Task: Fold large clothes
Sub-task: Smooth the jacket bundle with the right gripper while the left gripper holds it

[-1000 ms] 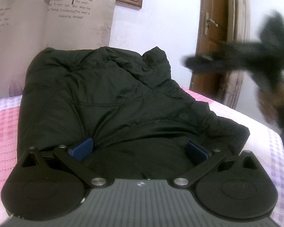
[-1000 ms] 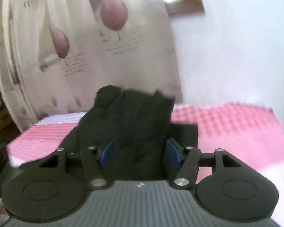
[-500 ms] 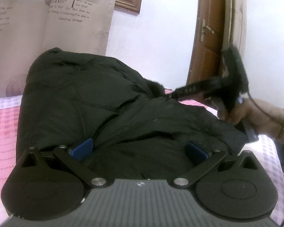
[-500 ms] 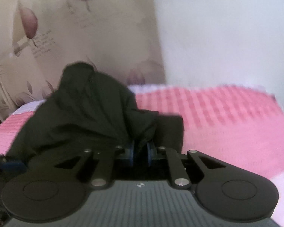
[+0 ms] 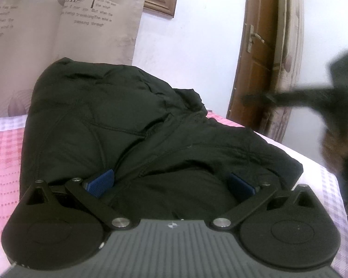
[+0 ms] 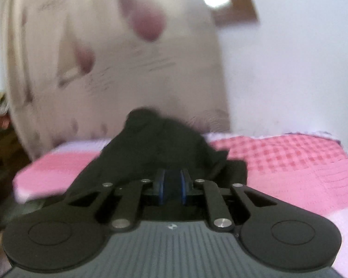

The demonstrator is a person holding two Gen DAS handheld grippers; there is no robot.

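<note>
The dark jacket (image 5: 132,129) lies heaped on a bed covered with a pink and white checked bedspread (image 5: 2,153), its puffy bulk rising toward a printed curtain (image 5: 65,23) at the far side and its nearer edge spreading toward the camera. In the left wrist view the left gripper (image 5: 171,185) sits right at that near edge with its blue pads (image 5: 99,183) spread wide, a fold of the fabric bulging up between them; the pads lie against the cloth on either side but do not pinch it. In the right wrist view, which is blurred, the jacket (image 6: 160,143) is directly ahead of the right gripper (image 6: 171,185), mounded in front of it and reaching down to its tips. The two blue pads (image 6: 160,187) there are drawn close together with only a narrow dark gap between them; whether cloth is caught in that gap cannot be told. From the left wrist view, the right gripper (image 5: 313,99) shows as a dark smear at the right edge, up off the bed and apart from the jacket, in front of a brown wooden door (image 5: 255,58).
</note>
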